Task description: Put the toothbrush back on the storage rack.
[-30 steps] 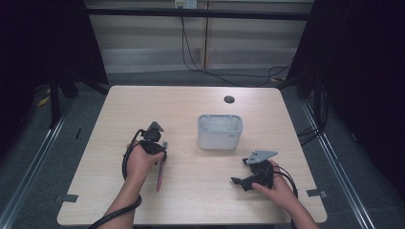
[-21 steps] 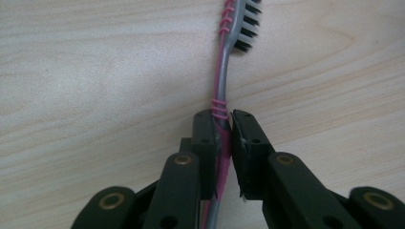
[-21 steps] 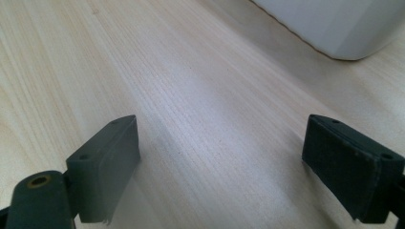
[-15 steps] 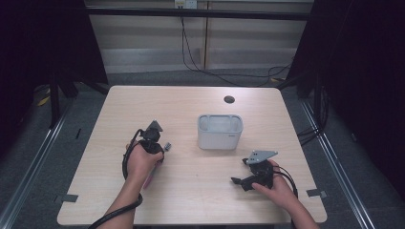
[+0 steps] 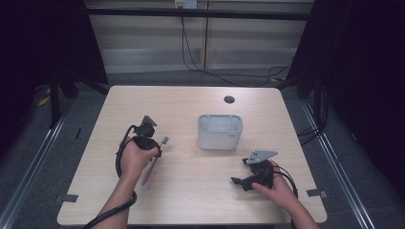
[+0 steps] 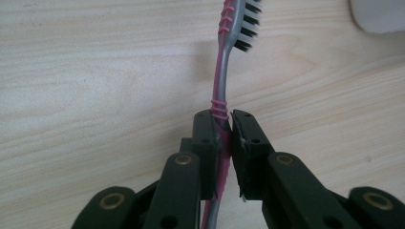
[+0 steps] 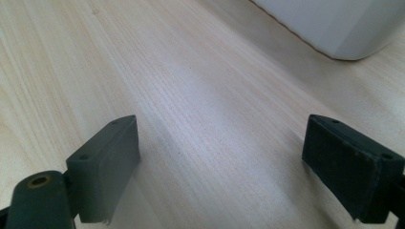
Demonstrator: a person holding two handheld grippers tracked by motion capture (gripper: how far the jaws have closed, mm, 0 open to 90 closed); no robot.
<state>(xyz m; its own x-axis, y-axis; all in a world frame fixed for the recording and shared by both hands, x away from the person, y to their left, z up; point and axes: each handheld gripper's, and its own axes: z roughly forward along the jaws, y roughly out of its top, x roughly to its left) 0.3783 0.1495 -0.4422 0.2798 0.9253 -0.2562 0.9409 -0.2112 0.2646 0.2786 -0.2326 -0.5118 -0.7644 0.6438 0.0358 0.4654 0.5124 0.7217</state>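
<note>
Left gripper (image 6: 223, 138) clamps pink-and-grey plastic toothbrush (image 6: 222, 71) mid-handle, bristles toward white rectangular plastic holder (image 5: 220, 131); right gripper (image 7: 224, 157) jaws wide, empty.

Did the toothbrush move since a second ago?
Yes. The toothbrush has tilted: its head now points toward the white box, pinched by the left gripper.

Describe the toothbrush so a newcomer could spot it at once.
On the wooden table, look left of the white container to the left tool. Clamped between its jaws is the toothbrush: a slim pink-and-grey handle with black-and-white bristles, the scene's one colourful item.
</note>
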